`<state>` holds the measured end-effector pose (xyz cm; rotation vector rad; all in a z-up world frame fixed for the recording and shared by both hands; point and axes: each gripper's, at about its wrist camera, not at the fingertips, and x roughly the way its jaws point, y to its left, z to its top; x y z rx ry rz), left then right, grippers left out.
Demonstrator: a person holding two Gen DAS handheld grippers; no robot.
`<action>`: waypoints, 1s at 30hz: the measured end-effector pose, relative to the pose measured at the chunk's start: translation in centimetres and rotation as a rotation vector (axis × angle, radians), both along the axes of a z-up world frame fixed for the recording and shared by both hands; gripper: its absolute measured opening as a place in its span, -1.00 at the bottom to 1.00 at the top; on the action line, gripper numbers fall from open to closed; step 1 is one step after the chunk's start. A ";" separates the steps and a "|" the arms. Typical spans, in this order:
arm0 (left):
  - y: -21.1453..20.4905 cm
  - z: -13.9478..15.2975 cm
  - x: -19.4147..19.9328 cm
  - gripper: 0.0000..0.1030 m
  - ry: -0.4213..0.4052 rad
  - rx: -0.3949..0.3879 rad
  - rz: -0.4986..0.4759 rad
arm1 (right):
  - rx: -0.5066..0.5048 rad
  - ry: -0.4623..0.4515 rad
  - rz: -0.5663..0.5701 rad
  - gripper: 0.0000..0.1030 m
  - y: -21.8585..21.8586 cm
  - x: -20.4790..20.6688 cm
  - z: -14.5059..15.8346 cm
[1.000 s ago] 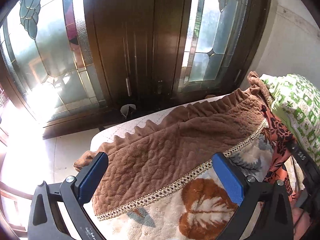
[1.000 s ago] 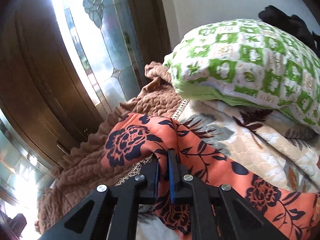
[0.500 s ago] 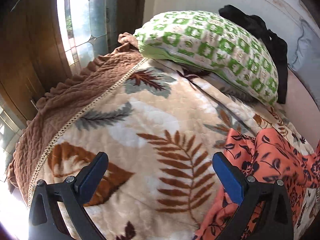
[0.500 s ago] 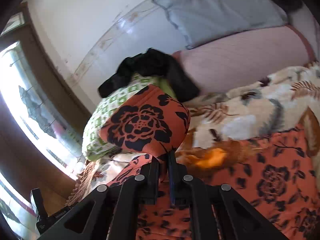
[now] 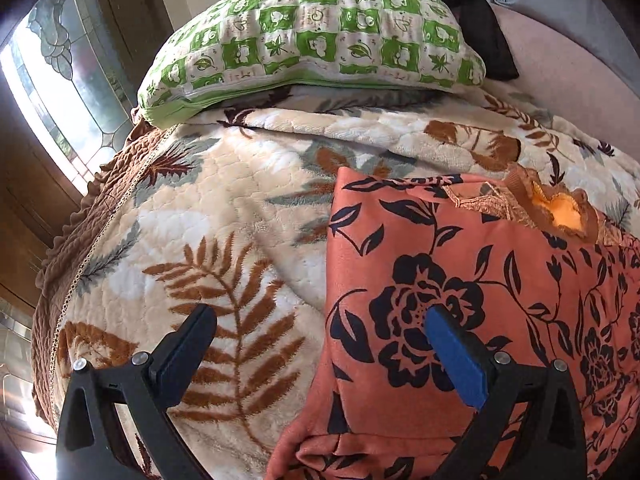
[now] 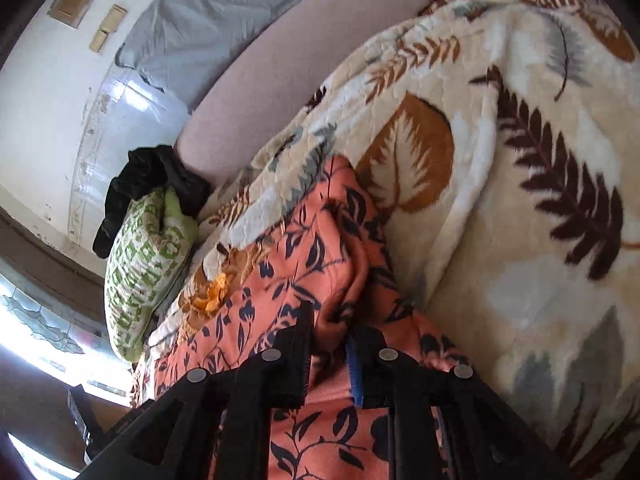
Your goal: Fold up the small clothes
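Note:
An orange garment with a black flower print (image 5: 472,280) lies on a cream leaf-print blanket (image 5: 224,216) on the bed. It has an orange frilled neckline (image 5: 560,212) at its far end. My left gripper (image 5: 320,344) is open and empty, low over the garment's left edge, with its right finger (image 5: 456,356) above the cloth. In the right wrist view the same garment (image 6: 312,248) runs away from me. My right gripper (image 6: 328,352) has its jaws a little apart with a bunched fold of the garment between them.
A green-and-white checked pillow (image 5: 320,36) lies at the head of the bed, with black clothing (image 5: 480,20) behind it. A brown quilted bedspread edge (image 5: 92,216) hangs at the left. A stained-glass door (image 5: 60,92) stands beyond. A pink mattress (image 6: 288,64) and grey pillow (image 6: 224,20) are further off.
My left gripper swung from the door and bed edge round to the garment. My right gripper carried the garment's end across and down onto the blanket, and its jaws have parted slightly.

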<state>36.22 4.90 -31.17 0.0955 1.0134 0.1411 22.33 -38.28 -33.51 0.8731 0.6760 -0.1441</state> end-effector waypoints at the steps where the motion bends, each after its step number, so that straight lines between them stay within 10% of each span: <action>1: 0.0 -0.4 0.2 1.00 0.020 0.013 0.006 | -0.011 -0.049 -0.010 -0.66 -0.1 -0.1 0.6; 4: 0.2 -1.8 0.7 1.00 0.072 0.022 0.020 | -0.060 -0.082 -0.009 -0.66 0.1 0.8 1.1; 8: -0.2 -1.6 0.7 1.00 0.062 0.037 0.009 | -0.209 0.175 -0.039 -0.67 1.2 2.9 -1.3; 11: -0.2 -1.3 0.7 1.00 0.052 0.029 0.010 | -0.154 0.134 -0.080 -0.71 0.4 1.1 -1.9; 17: -0.5 0.6 0.0 1.00 -0.036 0.004 -0.006 | -0.356 0.118 -0.097 -0.66 1.4 -0.9 2.0; 21: -1.8 0.0 -0.1 1.00 -0.012 0.012 -0.059 | -0.333 0.002 0.001 -0.66 3.5 0.8 4.0; 26: -2.4 -2.3 0.4 1.00 0.083 0.076 -0.075 | -0.183 0.265 0.166 -0.62 6.7 5.3 -2.6; 30: -2.1 -1.0 0.2 1.00 0.021 0.060 -0.067 | -0.265 0.187 0.159 -0.66 7.2 4.2 -1.8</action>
